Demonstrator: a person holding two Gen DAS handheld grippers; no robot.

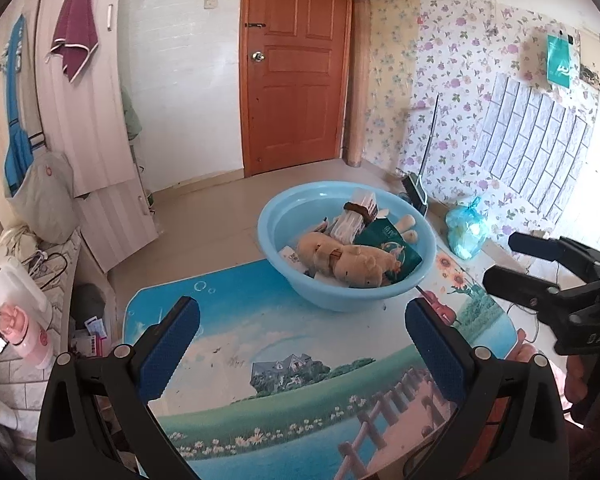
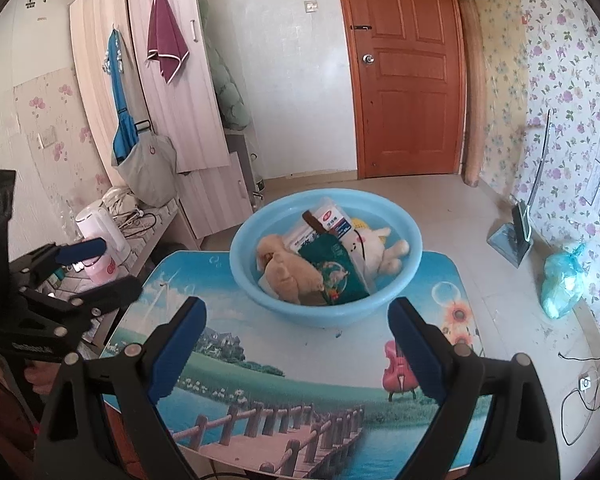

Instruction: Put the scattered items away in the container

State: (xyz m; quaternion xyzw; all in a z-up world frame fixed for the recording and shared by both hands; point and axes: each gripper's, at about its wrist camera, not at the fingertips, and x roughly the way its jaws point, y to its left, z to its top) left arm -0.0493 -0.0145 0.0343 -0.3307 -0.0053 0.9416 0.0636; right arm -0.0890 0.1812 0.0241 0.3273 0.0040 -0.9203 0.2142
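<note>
From the left wrist camera, the left gripper (image 1: 302, 340) hangs over the near half of the table (image 1: 228, 320), its blue ribbed pads spread wide with nothing between them. The light blue plastic basin (image 1: 346, 240) sits at the table's far edge, already holding a tan plush dog (image 1: 340, 258), a dark green glossy pouch (image 1: 388, 246) and a white carton (image 1: 356, 216) stacked on a slant. The right gripper (image 1: 504, 260) shows at the right edge, side-on, its fingers apart and empty. No loose item shows on the tabletop, so the tidying looks close to done. The risk lies in the basin itself: it is smooth, round-bottomed and light, and part of it appears to overhang the far edge, so a push from either gripper could slide it off the slick printed surface.

From the right wrist camera, the right gripper's own fingers stand wide over the picture of a wooden bridge, gripping nothing. Here the basin (image 2: 326, 256) reads as thin moulded plastic with a rolled rim. A white plush rabbit (image 2: 374, 246) lies soft and floppy against the far wall, beside the stiff carton (image 2: 324, 224) and the crinkly pouch (image 2: 334, 270). The pile leans toward the near rim; a knock there could tip the carton out. The left gripper (image 2: 100, 268) is at the left, also spread.
</note>
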